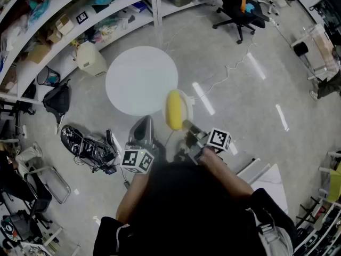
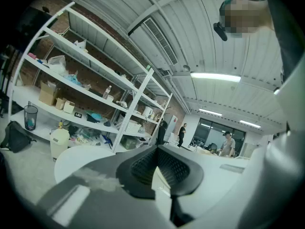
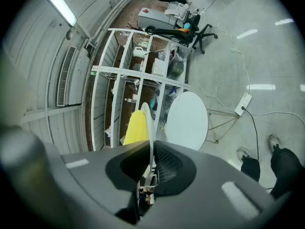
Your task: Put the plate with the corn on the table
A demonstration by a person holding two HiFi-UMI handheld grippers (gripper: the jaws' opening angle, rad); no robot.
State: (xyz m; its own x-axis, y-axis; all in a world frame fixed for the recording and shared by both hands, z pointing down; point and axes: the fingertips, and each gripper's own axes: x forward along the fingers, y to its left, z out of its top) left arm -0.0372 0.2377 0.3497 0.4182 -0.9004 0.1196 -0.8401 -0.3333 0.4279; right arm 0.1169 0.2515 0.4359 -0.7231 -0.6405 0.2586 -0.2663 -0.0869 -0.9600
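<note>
Grey polished concrete floor point(image 1: 250, 89), smooth and streaked with bright strip reflections. White metal shelving point(image 1: 80, 15) at 10 to 11 o'clock in the head view, packed with boxes and bags. Black wheeled office chair point(image 1: 240, 9) at 1 o'clock. Cream plastic canister point(image 1: 90, 59) and slumped black bag point(image 1: 57, 100) at the shelving's foot.

Round table point(image 1: 141, 80) just above centre: flat, matt white disc, bare; seen in the right gripper view point(image 3: 187, 120) at 12 o'clock, on thin splayed legs.

Plate point(image 1: 186, 104), thin, white and round, carried in the air just beside the table's rim at that disc's 4 o'clock, not resting on the top. Corn point(image 1: 174, 110), a smooth yellow elongated cob, lying on the plate.

Right gripper point(image 1: 187, 126), grey shell with black ribbed pads, clenched on the plate's near rim; in its own view point(image 3: 151, 151) plate point(image 3: 151, 128) edge-on as a pale sliver between the pads, corn point(image 3: 136, 128) to its 9 o'clock side.

Left gripper point(image 1: 143, 128) at 6 o'clock of the table, well apart from the plate; in its own view point(image 2: 156, 156) ribbed pads drawn together, grasping nothing.
</note>
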